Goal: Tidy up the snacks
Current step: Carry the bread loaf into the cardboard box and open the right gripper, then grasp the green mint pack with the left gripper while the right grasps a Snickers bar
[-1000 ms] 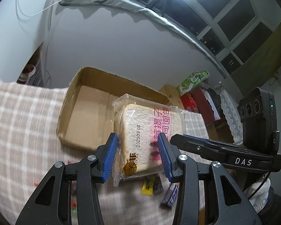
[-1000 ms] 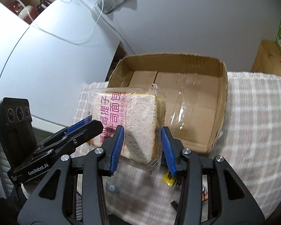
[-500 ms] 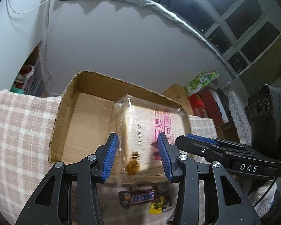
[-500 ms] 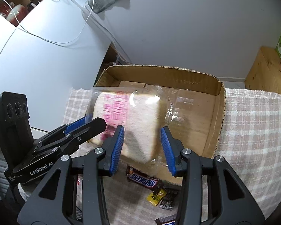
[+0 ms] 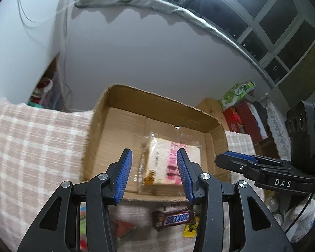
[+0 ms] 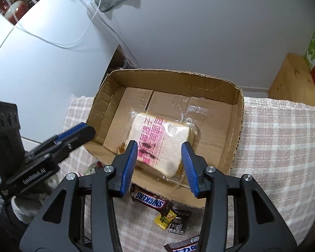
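A clear-wrapped bread pack (image 5: 168, 163) with pink lettering lies flat inside the open cardboard box (image 5: 157, 103); it also shows in the right wrist view (image 6: 159, 140), in the box (image 6: 172, 76). My left gripper (image 5: 154, 175) is open and empty, above the box's near edge. My right gripper (image 6: 159, 167) is open and empty, just above the bread. A Snickers bar (image 6: 150, 200) and small candy packets (image 6: 170, 220) lie on the checked cloth before the box.
The checked pink cloth (image 6: 283, 147) covers the table. A wooden cabinet (image 6: 292, 84) with green and red boxes stands at the right. More wrapped snacks (image 5: 124, 229) lie near the left gripper. White wall behind the box.
Both grippers carried the bread pack over the box, opened and let it go. It now lies flat on the box floor and both grippers have drawn back.
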Available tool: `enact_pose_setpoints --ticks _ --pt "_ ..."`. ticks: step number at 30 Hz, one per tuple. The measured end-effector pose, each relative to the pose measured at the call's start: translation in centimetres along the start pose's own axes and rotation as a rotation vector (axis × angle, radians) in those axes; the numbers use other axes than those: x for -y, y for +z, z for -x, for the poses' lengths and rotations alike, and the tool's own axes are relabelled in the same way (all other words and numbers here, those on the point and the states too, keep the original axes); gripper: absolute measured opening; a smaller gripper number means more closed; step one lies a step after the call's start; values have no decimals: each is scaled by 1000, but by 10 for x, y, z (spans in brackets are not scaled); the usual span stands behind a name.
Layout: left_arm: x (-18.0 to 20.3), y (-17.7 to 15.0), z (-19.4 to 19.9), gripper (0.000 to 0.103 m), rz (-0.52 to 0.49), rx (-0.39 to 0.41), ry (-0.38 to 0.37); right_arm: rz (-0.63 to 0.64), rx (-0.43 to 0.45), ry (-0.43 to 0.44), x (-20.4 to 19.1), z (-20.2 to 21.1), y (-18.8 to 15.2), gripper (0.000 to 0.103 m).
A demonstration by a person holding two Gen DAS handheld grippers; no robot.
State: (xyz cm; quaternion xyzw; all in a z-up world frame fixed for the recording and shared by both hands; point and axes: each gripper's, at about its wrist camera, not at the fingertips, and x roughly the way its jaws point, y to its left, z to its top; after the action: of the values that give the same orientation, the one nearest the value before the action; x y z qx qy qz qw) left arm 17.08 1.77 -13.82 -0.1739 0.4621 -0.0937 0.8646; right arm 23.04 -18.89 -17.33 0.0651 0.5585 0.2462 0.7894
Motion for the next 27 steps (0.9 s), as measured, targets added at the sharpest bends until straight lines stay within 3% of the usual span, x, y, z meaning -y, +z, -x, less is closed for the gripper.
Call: enact_pose_setpoints --ticks 3,6,11,13,21,27 --pt "-1 -5 14 45 -11 18 29 43 23 -20 -5 9 -6 48" --pt "-6 -12 28 45 -6 28 47 79 72 -34 -8 22 -15 67" --pt "-24 -33 46 46 32 8 60 90 132 -38 -10 41 -35 71" --pt "-28 -44 53 46 36 -3 68 84 132 -40 -10 45 -44 77" --pt "-42 -91 77 46 65 -43 46 64 90 -123 -8 56 -93 78" --pt "-39 -131 85 46 -68 -113 67 10 53 -155 0 62 -128 78"
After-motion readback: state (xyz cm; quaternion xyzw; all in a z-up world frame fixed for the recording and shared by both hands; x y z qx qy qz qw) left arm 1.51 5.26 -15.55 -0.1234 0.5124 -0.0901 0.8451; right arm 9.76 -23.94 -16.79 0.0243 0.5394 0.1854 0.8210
